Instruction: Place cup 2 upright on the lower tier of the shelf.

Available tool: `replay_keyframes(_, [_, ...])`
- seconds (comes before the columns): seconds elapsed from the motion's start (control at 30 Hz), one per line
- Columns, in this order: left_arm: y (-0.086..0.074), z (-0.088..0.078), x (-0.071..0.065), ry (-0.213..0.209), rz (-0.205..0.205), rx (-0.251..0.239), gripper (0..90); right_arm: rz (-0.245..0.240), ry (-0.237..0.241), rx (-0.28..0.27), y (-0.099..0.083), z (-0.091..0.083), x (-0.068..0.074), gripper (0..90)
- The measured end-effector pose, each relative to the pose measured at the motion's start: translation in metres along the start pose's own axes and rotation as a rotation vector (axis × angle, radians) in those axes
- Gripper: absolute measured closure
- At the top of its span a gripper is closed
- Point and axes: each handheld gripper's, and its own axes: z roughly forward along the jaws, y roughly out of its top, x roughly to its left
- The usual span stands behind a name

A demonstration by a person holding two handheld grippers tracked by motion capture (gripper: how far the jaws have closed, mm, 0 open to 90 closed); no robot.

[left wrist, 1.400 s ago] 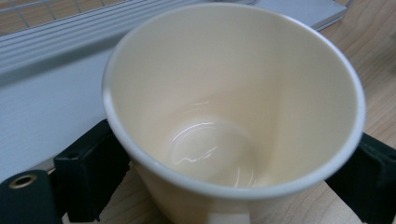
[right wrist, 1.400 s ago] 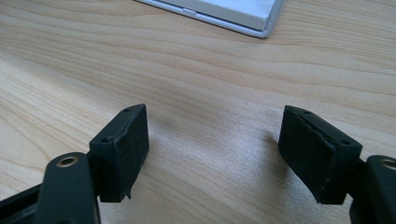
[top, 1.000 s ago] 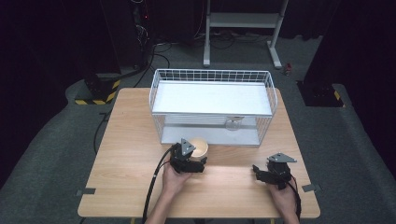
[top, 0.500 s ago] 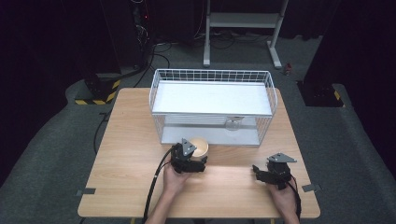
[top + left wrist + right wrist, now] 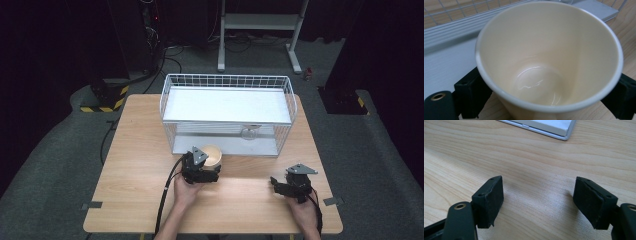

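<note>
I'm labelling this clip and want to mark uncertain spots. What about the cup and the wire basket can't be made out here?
- Cup: its base and outer wall are cut off by the bottom edge of the left gripper view; in the high view the left tool covers part of it.
- Whether the pads press the cup: the rim hides the contact.
- Clear round item in the wire basket: too small in the high view to identify.
</note>
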Motion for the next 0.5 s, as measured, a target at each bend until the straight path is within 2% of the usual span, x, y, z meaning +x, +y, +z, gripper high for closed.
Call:
replay_keyframes(0.2, [0.001,-0.003,0.003,0.007,-0.013,-0.009,9.3,0.000,0.000,0.000,0.000,0.000,0.000,24.4])
replay_keyframes(0.33, [0.008,-0.005,0.004,0.018,0.018,-0.003,9.3,0.003,0.000,0.002,0.000,0.000,0.000,24.4])
replay_keyframes(0.5, [0.017,-0.005,0.005,0.017,0.003,-0.010,9.3,0.002,-0.001,0.002,0.000,0.000,0.000,24.4])
